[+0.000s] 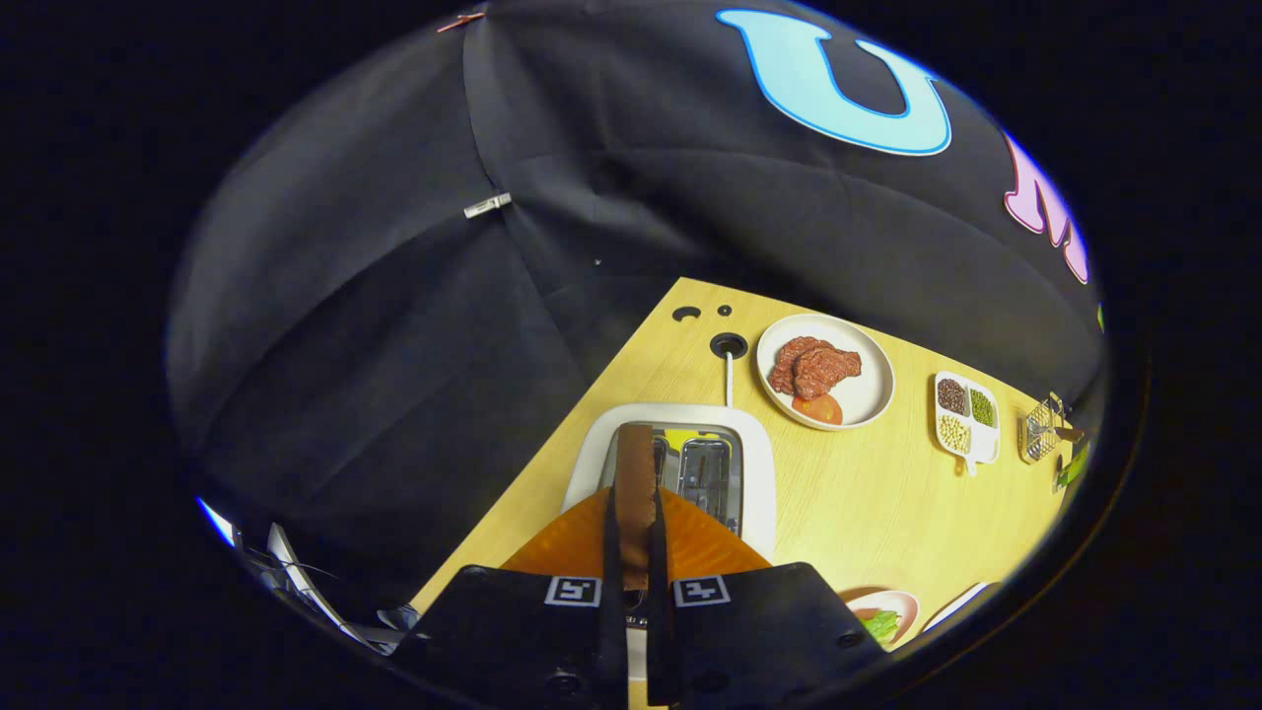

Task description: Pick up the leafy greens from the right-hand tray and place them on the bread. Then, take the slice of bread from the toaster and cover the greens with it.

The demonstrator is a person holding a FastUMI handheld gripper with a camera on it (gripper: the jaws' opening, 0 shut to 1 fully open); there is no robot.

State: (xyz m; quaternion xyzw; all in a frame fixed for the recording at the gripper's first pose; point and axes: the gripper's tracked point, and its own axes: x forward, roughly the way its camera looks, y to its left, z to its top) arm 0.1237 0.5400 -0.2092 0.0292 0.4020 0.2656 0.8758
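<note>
The gripper has its two fingers pressed together on a brown-crusted slice of toast, held edge-on and upright just above the white two-slot toaster, so the bread looks freshly clear of its slot. The sensible course now, I judge, is to keep the clamp firm but not crushing, lift straight until the slice is free of the chrome slot edges, then carry it low and level toward the small pinkish plate with the leafy greens beside the right finger. Whether the greens already sit on bread there cannot be told. The surface is a pale yellow wood-grain table, with a round cable hole behind the toaster. Beyond stand a white round plate of reddish meat and a tomato slice and a white divided dish of beans; black cloth walls close the booth.
</note>
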